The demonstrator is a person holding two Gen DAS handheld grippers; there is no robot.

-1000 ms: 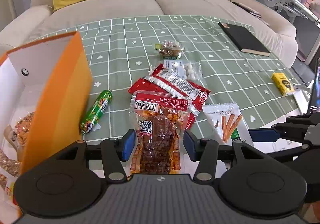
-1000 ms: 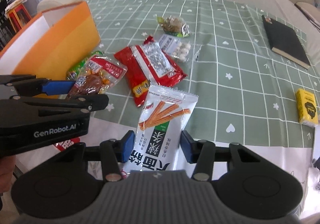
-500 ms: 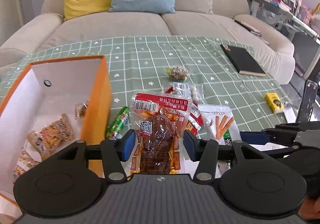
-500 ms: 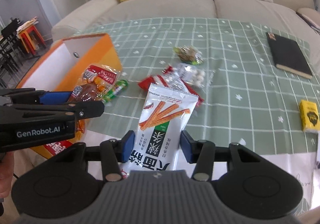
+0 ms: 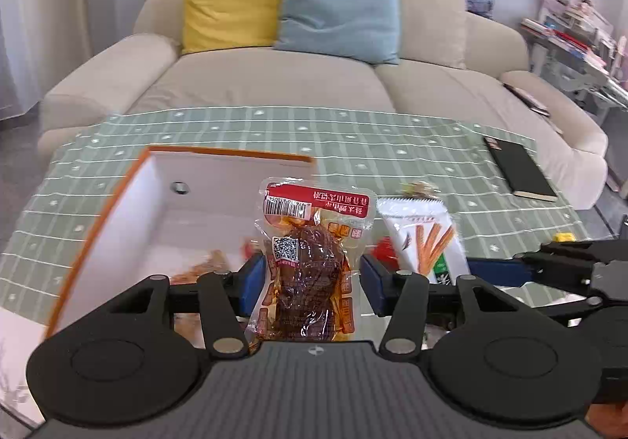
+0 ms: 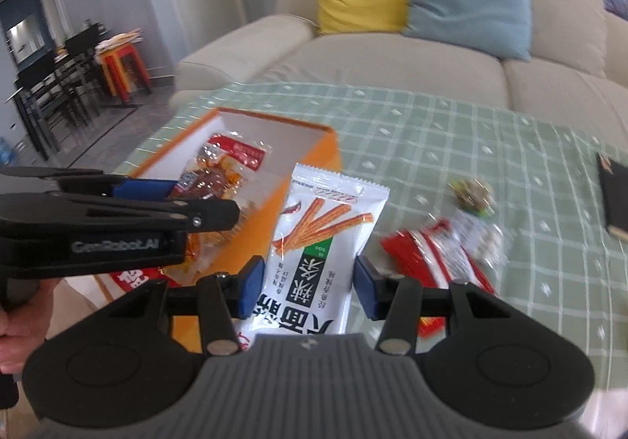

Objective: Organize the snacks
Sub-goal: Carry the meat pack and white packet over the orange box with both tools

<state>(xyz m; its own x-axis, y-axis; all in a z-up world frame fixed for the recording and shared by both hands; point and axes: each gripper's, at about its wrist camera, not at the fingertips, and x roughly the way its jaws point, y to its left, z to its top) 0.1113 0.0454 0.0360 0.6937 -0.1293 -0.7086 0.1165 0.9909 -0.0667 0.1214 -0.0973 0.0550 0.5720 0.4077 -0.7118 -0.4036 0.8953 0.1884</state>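
Note:
My left gripper [image 5: 312,282] is shut on a clear packet of brown meat snack with a red top [image 5: 310,254], held in the air over the open orange box [image 5: 227,154]. From the right wrist view the left gripper [image 6: 196,199] and its meat packet [image 6: 219,168] hang above the orange box [image 6: 274,123]. My right gripper [image 6: 306,282] is shut on a white packet printed with orange sticks [image 6: 325,227], held up just right of the box. That white packet [image 5: 424,238] also shows beside the meat packet in the left wrist view. Several snacks lie inside the box.
On the green checked tablecloth [image 6: 431,132] lie a red packet [image 6: 431,262], a clear bag of white balls [image 6: 482,238] and a small candy bag [image 6: 471,193]. A black notebook [image 5: 518,172] and a yellow box [image 5: 563,236] lie at the right. A beige sofa [image 5: 274,77] stands behind.
Both grippers have risen and drawn back, lifting their packets off the table and shifting left toward the orange box. Both grips are unchanged.

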